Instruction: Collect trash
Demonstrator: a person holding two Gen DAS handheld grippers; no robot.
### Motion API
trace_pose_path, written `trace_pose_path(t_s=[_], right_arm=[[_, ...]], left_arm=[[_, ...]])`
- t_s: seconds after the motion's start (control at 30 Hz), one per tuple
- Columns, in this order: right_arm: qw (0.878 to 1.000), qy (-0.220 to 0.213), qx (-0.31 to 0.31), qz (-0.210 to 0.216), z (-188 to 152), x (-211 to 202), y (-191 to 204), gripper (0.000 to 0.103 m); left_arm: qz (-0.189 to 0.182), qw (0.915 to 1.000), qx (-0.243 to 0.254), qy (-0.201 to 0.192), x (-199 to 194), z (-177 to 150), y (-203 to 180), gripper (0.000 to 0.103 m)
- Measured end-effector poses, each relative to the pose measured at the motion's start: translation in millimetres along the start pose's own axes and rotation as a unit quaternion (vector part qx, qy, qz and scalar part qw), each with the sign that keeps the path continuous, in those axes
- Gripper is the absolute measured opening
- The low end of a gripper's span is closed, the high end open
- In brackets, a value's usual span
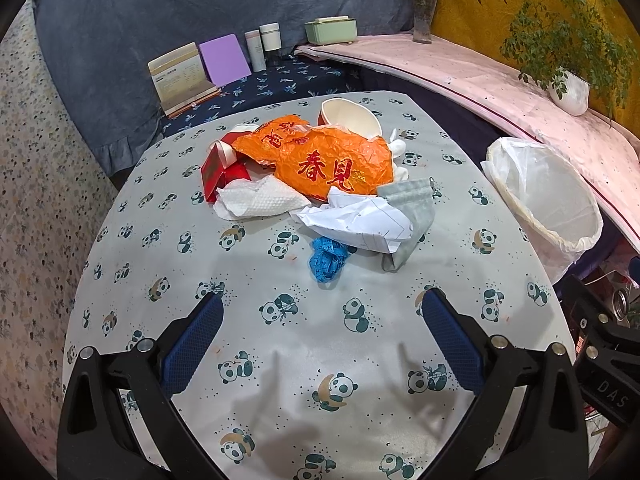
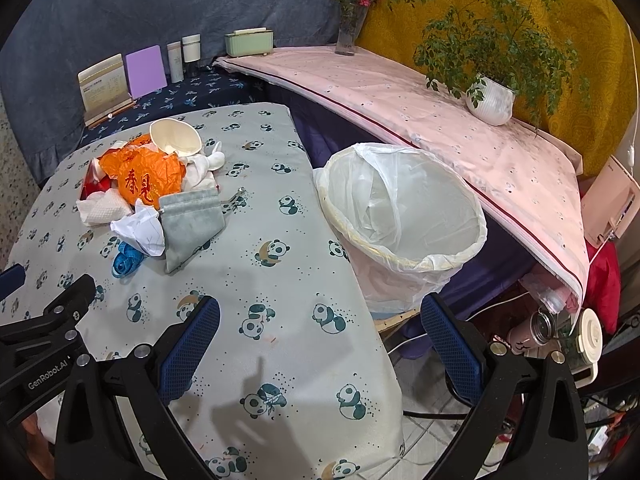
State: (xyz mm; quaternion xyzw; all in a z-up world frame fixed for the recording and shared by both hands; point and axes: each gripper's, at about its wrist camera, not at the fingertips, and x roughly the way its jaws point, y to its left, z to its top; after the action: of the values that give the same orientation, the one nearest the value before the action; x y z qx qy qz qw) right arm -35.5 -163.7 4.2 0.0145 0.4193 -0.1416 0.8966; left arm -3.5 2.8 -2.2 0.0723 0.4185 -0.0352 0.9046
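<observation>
Orange wrapper (image 1: 328, 160) tops the trash heap mid-table; both grippers' fingers spread, holding nothing, bin (image 2: 404, 216) beside the table edge.

Orange wrapper (image 1: 320, 160): large red characters "春見" on front; smaller red print along top edge, unreadable. Left claw (image 2: 40, 344) body, right wrist view: white "GenRobot.AI". Right claw (image 1: 608, 360) body, left wrist view: "DAS". Standing card (image 1: 180, 76): print too small.

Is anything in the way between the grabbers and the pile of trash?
Nothing visible is. Only bare panda tablecloth lies between the open left gripper and the trash pile. The right gripper, also open, has the same bare cloth ahead; the lined bin stands off to the side.
</observation>
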Motion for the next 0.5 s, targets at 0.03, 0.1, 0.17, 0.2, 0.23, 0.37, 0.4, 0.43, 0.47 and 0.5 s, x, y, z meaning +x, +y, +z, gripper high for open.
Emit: trace_pose_path(t_s=[0.03, 0.1, 0.17, 0.2, 0.23, 0.37, 0.4, 0.43, 0.47, 0.5], right_arm=[[1.000, 0.000, 0.000, 0.000, 0.0, 0.0, 0.0, 0.096], [1.000, 0.000, 0.000, 0.000, 0.1, 0.0, -0.1, 0.096], [1.000, 0.000, 0.000, -0.001, 0.2, 0.1, 0.0, 0.096], [1.000, -0.001, 0.000, -0.001, 0.2, 0.2, -0.2, 0.096], [1.000, -0.001, 0.001, -0.001, 0.3, 0.2, -0.3, 0.096], [1.000, 0.000, 0.001, -0.001, 0.9, 0.3, -0.6, 0.096], [1.000, 0.000, 0.001, -0.001, 1.3, 0.4, -0.8, 0.096], [1.000, 0.000, 0.001, -0.001, 1.1, 0.4, -0.8, 0.096], [1.000, 0.000, 0.001, -0.001, 1.1, 0.4, -0.9, 0.096], [1.000, 0.000, 0.001, -0.001, 1.7, 0.6, -1.4, 0.096]], left_arm=[[0.000, 1.0000, -0.001, 0.001, 1.8, 0.5, 1.5, 0.095], [0.000, 1.0000, -0.002, 0.001, 3.0, 1.0, 2.6, 0.095], [0.000, 1.0000, -0.002, 0.001, 3.7, 1.4, 3.3, 0.095], [0.000, 1.0000, -0.002, 0.001, 3.5, 1.5, 3.3, 0.095], [0.000, 1.0000, -0.003, 0.001, 4.0, 1.5, 3.5, 0.095], [-0.001, 1.0000, -0.002, 0.002, 4.2, 1.5, 3.8, 0.095], [-0.001, 1.0000, -0.002, 0.001, 4.1, 1.5, 3.7, 0.095], [-0.001, 1.0000, -0.001, 0.001, 4.5, 1.5, 4.0, 0.095], [-0.001, 1.0000, 0.000, 0.001, 5.1, 2.1, 4.2, 0.095], [-0.002, 1.0000, -0.001, 0.001, 5.1, 2.2, 4.2, 0.095]])
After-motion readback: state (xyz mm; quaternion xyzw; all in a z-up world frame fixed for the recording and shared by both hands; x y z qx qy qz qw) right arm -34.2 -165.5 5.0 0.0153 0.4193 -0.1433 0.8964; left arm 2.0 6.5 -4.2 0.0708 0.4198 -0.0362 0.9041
